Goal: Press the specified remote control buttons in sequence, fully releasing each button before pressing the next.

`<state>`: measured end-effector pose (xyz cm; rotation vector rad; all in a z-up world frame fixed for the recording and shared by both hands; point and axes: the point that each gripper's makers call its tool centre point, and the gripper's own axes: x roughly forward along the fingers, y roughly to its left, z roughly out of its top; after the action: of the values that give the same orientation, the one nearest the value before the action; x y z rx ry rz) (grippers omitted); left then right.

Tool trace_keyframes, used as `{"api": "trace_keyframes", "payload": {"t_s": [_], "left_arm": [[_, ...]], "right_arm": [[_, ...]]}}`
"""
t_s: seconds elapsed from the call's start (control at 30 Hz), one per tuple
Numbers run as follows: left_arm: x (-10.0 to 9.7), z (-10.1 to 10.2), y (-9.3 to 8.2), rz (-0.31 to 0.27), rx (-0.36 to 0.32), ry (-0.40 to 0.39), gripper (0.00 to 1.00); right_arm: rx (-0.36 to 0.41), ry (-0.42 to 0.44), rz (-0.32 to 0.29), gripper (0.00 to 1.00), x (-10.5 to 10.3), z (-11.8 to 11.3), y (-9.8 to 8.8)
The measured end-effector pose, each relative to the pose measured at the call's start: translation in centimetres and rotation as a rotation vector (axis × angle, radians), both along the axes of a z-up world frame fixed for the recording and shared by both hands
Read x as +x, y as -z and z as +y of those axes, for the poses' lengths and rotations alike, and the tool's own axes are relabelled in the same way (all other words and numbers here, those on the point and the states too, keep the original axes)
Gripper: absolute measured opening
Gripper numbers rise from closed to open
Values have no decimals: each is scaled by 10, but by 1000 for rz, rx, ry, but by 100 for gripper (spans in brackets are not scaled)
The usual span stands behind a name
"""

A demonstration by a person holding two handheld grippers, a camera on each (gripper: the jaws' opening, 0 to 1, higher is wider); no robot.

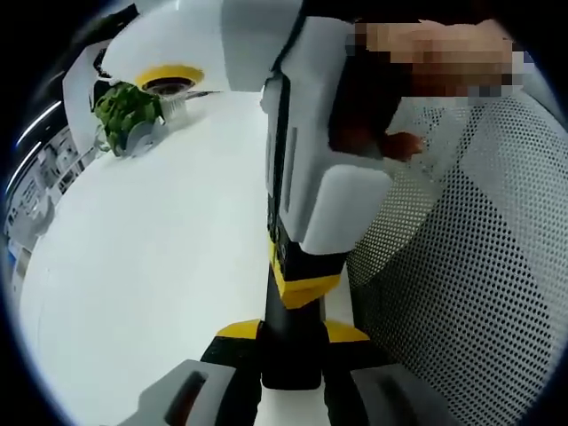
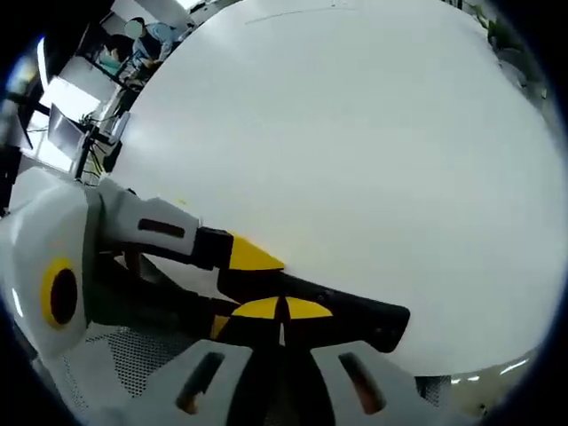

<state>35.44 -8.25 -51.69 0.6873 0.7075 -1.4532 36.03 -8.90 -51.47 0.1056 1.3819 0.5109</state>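
Left gripper [image 1: 291, 334] clenched the remote [image 2: 364, 315], right gripper [image 2: 282, 311] closed beside it; I feared a hard press twisting it loose.

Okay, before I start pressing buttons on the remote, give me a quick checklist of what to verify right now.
1. Remote located: cannot tell. A black bar sits between the tongs of the left gripper, but no buttons are readable.
2. Left tongs open or shut: cannot tell.
3. Tongs of the right gripper open or shut: cannot tell; the black bar crosses just above them.
4. Grippers spaced apart: not ok. Each one crowds the other's view.
5. Table ahead of the right gripper: ok, a bare white surface.
6. Potted plant out of the way: ok. It stands at the table's far end.
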Motion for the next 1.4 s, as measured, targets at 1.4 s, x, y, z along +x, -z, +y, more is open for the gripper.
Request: {"api": "trace_keyframes", "payload": {"t_s": [1.4], "left_arm": [[2, -1, 2, 0, 8, 2, 25]], "right_arm": [[-111, -123, -48, 0, 3, 2, 0]]}}
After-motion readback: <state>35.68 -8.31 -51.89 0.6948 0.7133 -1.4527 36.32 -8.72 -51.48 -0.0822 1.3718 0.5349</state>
